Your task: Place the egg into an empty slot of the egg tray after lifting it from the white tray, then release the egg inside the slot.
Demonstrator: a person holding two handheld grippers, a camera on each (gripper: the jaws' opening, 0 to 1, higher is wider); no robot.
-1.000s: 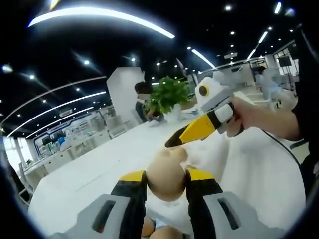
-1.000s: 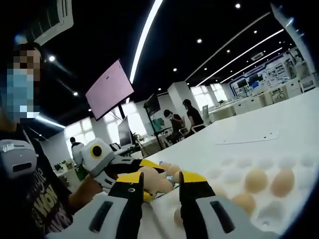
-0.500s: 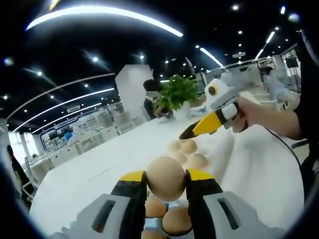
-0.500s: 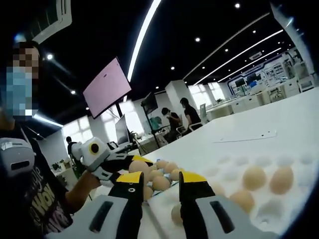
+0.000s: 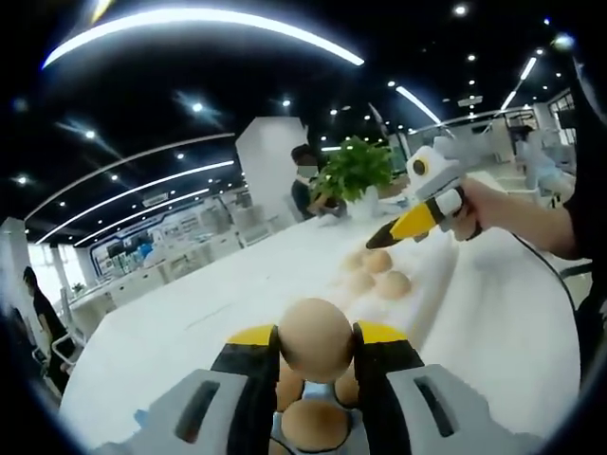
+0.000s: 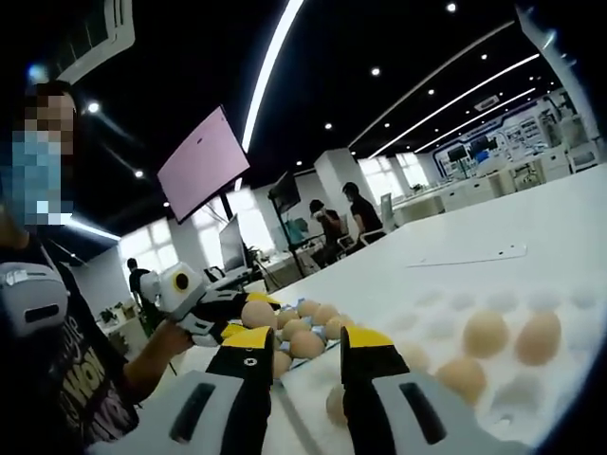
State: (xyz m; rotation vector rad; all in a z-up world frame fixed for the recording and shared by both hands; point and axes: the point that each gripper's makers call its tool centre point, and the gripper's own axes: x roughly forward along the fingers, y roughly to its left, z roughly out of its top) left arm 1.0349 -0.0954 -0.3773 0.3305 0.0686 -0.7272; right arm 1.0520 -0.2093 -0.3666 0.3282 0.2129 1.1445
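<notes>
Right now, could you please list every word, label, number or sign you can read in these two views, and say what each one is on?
"WOW", partly legible in pale letters, on the person's dark shirt at the lower left of the right gripper view; the letters around it are cut off and unreadable.
The pink screen carries a small dark mark, too small to read.
The eggs, the egg tray and both claws show no readable text.

Tan egg (image 5: 316, 337) between yellow-tipped black left tongs (image 5: 316, 353). Right tongs (image 6: 299, 365) match: yellow tips, grey bodies. White egg tray (image 6: 531, 379) holds beige eggs; worktop (image 5: 171, 332) white. Plant (image 5: 356, 169) green.
</notes>
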